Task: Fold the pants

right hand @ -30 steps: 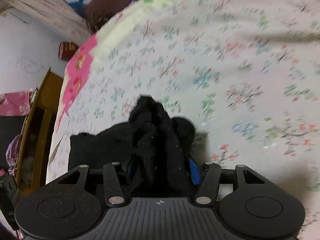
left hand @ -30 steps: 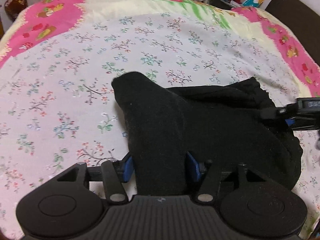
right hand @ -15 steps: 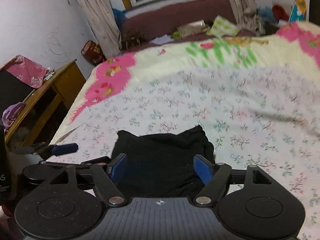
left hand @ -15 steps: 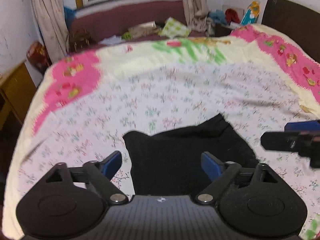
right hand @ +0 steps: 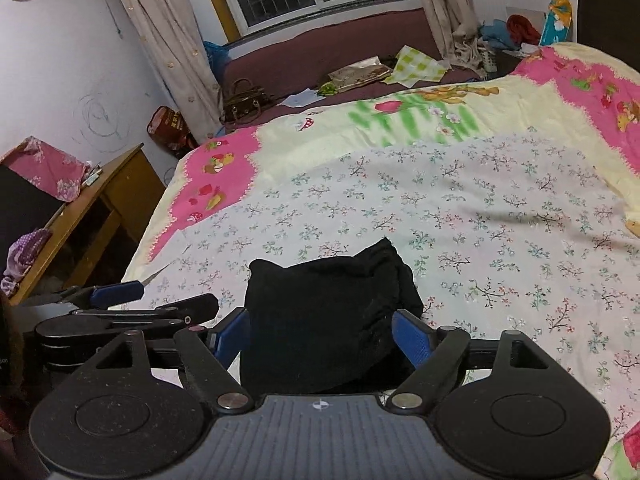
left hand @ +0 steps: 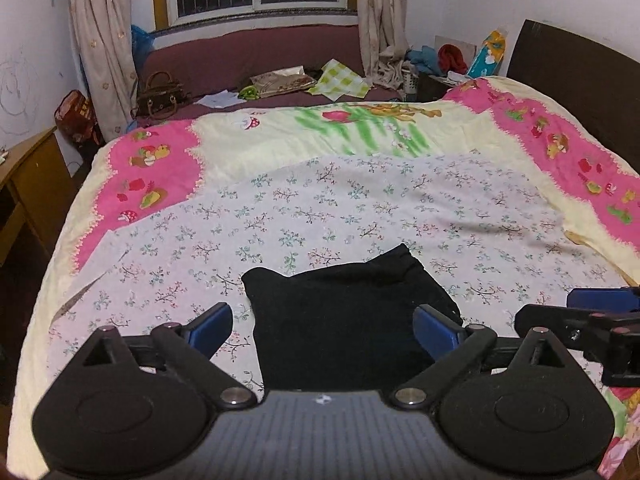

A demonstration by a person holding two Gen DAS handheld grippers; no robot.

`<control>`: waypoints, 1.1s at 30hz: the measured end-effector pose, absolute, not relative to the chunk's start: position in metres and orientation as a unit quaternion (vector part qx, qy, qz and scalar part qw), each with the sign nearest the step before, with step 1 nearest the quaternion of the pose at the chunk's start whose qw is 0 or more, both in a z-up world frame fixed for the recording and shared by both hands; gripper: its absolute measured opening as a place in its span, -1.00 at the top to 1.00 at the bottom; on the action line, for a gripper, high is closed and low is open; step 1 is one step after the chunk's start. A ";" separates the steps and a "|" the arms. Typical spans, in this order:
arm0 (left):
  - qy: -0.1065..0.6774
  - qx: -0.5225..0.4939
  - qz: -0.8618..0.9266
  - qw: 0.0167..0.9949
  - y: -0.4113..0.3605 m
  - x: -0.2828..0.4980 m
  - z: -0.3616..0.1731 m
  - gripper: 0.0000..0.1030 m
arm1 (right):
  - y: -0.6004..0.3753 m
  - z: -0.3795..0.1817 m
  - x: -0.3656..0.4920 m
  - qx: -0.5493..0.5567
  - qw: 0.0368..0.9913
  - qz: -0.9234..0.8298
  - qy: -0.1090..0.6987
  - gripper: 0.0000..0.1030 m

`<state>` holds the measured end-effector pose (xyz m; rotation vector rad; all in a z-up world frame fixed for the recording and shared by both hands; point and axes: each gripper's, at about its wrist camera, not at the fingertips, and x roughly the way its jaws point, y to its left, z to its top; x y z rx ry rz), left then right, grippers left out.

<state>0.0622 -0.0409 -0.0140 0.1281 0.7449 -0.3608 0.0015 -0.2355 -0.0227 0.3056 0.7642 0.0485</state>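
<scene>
Floral bedding [left hand: 360, 208] fills the left wrist view, with folded black pants [left hand: 340, 320] lying on it below the left gripper [left hand: 324, 326], whose jaws have just spread wide and grip nothing. From the right wrist, the pants [right hand: 324, 312] lie under the right gripper [right hand: 320, 338], its jaws likewise just opened off the cloth.

the black pants [left hand: 344, 320] lie folded into a compact bundle on the floral sheet [left hand: 360, 208]. above the pants the left gripper [left hand: 324, 326] has just been opening, its blue pads wide to either side, clear of the cloth. right of the pants, the right gripper [left hand: 592, 312] juts in from the edge.
</scene>
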 end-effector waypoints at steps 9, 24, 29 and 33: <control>0.349 0.063 -0.176 0.918 -0.029 0.041 -0.005 -1.00 | -0.213 -0.015 -0.007 0.137 0.922 0.028 0.360 -0.29; 0.354 0.047 -0.174 0.918 -0.011 0.032 -0.004 -1.00 | -0.189 -0.011 -0.016 0.120 0.923 0.029 0.363 -0.29; 0.356 0.053 -0.173 0.917 -0.006 0.028 -0.004 -1.00 | -0.186 -0.013 -0.019 0.119 0.922 0.030 0.368 -0.29; 0.363 0.049 -0.176 0.914 -0.002 0.025 -0.007 -1.00 | -0.182 -0.013 -0.023 0.120 0.921 0.029 0.370 -0.29</control>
